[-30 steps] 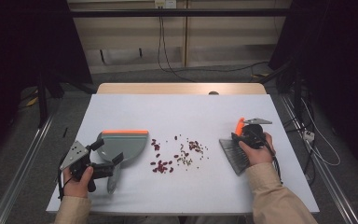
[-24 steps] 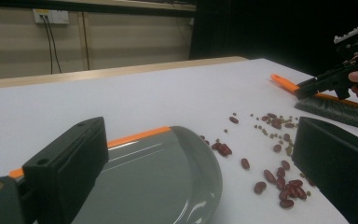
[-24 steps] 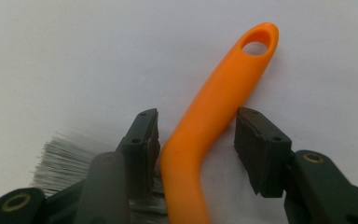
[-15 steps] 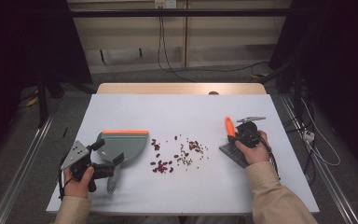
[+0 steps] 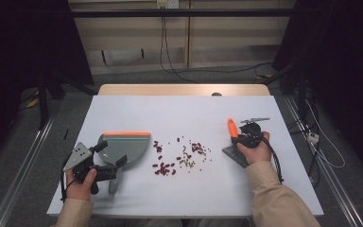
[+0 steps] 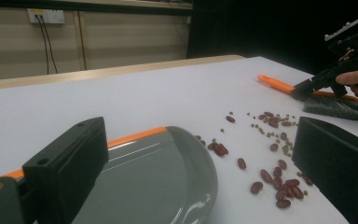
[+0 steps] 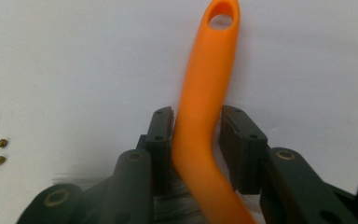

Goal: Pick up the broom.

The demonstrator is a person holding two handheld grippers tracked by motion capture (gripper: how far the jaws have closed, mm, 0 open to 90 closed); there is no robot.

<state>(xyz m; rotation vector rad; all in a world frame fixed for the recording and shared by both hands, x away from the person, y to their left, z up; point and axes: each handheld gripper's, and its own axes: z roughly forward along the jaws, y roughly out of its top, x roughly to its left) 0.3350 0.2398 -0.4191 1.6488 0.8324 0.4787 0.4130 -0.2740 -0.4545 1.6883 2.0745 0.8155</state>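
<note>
Holding the near-left of the table (image 5: 123, 198), the left gripper (image 5: 108, 160) sits over the grey dustpan (image 5: 123, 149); in the left gripper view its two black jaws stand wide apart with the pan's grey bowl (image 6: 154, 186) between them, and whether the pads press on the pan cannot be told. The dustpan lies flat, orange edge (image 5: 126, 134) on its far side, open mouth facing right toward the spill. Just right of the pan, near the table's middle, red beans (image 5: 163, 168) and smaller green beans (image 5: 189, 158) lie scattered loose on the white top, touching neither the pan nor the brush. Right of the spill, the right hand (image 5: 253, 151) holds the right gripper (image 5: 238, 137) at the brush (image 5: 231, 153): grey bristle head low and nearer the person, orange handle (image 5: 232, 127) pointing away. In the right gripper view the jaws have just been closing with the handle (image 7: 205, 121) between them; the left pad touches it, a thin gap shows at the right pad, so a full pinch is not confirmed. Beyond the white top, a wooden table edge (image 5: 184, 90), then cables (image 5: 170, 56) on the floor by the wall.
</note>
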